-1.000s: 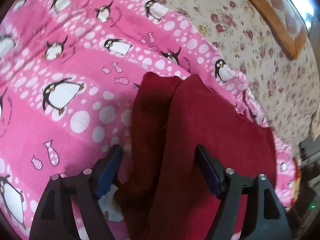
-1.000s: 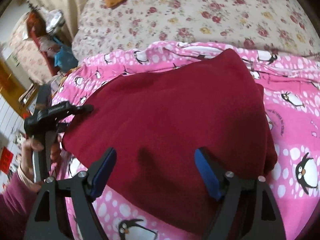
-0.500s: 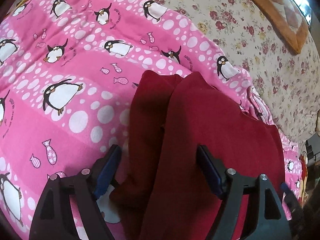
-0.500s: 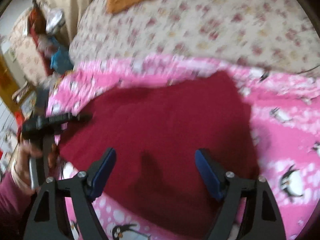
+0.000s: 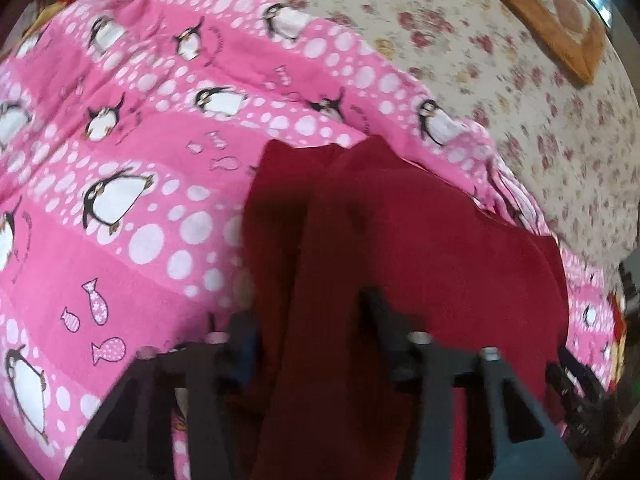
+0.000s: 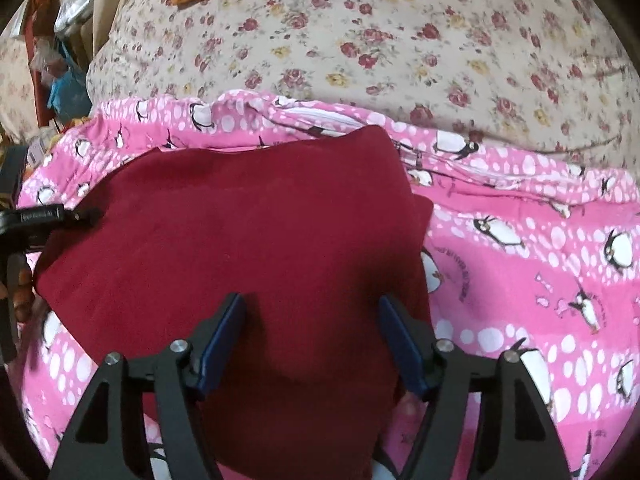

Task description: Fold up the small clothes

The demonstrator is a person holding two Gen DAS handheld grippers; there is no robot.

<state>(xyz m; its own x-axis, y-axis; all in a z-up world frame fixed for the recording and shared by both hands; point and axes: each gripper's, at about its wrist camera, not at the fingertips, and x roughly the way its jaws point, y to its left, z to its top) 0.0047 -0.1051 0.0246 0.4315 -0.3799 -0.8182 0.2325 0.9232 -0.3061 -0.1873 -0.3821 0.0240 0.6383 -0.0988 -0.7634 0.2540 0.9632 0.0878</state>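
Left wrist view, garment: a dark red garment [image 5: 420, 248] lies on a pink penguin blanket [image 5: 132, 168], folded in layers, with a narrower strip along its left side.
Left wrist view, gripper: the left hand-held gripper [image 5: 308, 332] is low over the near part of the red cloth, its fingers spread apart with cloth lying between them; the picture is blurred, so I cannot tell whether the pads touch the fabric.
Left wrist view, surroundings: past the blanket's far edge is a cream floral bedspread [image 5: 500, 60], and an orange-edged cushion [image 5: 560, 12] lies at the far right. A dark tool part shows at the near right edge, too blurred to name.

Right wrist view, garment: the same garment [image 6: 248, 240] is spread wide on the blanket [image 6: 540, 260], its far edge near the blanket's rumpled far hem.
Right wrist view, gripper: the right hand-held gripper [image 6: 312, 344] hovers over the near edge of the cloth, blue pads wide apart, holding nothing.
Right wrist view, other gripper: the left hand-held gripper [image 6: 76, 214] reaches the garment's left edge; its jaws cannot be read here.
Right wrist view, surroundings: floral bedspread [image 6: 400, 40] beyond, room clutter [image 6: 60, 72] at far left.
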